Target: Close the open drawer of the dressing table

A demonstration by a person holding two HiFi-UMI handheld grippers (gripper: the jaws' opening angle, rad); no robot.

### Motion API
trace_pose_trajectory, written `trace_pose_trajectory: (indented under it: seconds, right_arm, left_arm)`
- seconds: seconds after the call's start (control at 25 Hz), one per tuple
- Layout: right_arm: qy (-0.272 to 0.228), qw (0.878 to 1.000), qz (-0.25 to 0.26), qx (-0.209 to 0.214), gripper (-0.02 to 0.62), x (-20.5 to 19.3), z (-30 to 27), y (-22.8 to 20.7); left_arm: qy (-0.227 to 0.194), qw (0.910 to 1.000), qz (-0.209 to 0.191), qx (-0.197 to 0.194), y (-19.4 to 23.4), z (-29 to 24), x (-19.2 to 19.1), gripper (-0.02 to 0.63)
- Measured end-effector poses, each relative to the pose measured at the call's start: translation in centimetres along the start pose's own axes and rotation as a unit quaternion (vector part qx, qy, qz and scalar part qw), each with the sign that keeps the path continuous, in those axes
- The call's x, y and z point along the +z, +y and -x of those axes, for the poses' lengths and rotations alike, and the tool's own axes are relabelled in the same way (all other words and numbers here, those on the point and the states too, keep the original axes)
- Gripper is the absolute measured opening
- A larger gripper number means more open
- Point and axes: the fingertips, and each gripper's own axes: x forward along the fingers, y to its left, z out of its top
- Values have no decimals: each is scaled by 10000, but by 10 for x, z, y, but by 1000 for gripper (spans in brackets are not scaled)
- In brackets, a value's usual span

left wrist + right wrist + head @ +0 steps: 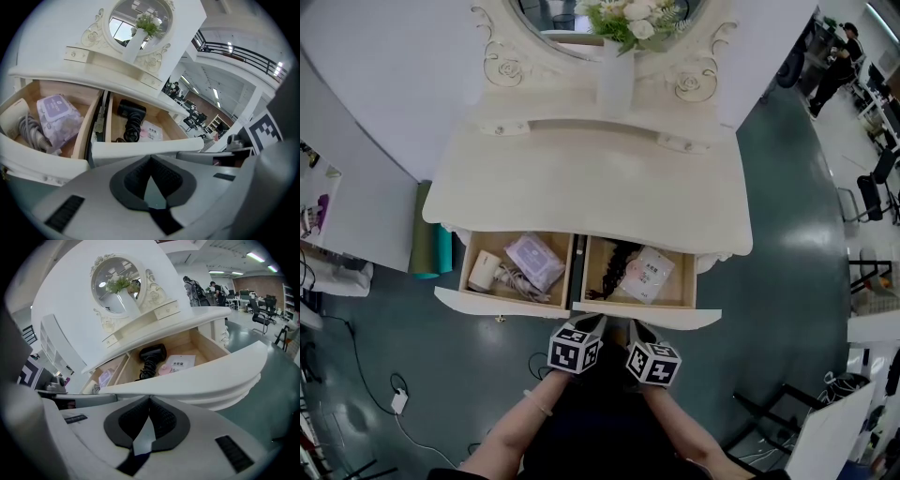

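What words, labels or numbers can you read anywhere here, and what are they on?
White packet in the right drawer: dark printed characters, too small to read.
Purple pack in the left drawer: a round label, blurred, unreadable.
Marker cubes: black-and-white square patterns only, no words.
No text reads clearly enough to quote.

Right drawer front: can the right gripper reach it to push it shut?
Probably yes. The right gripper sits just before the right drawer front, jaws together, with nothing between it and the front.
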Motion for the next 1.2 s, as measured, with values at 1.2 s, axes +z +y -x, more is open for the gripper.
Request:
trace_pose_trajectory:
  seconds: [1.2]
  right_arm:
    - [-109,9999,75,96,15,31,-26,-2]
  left_arm:
    - [-123,9993,243,243,7,-26,31,26]
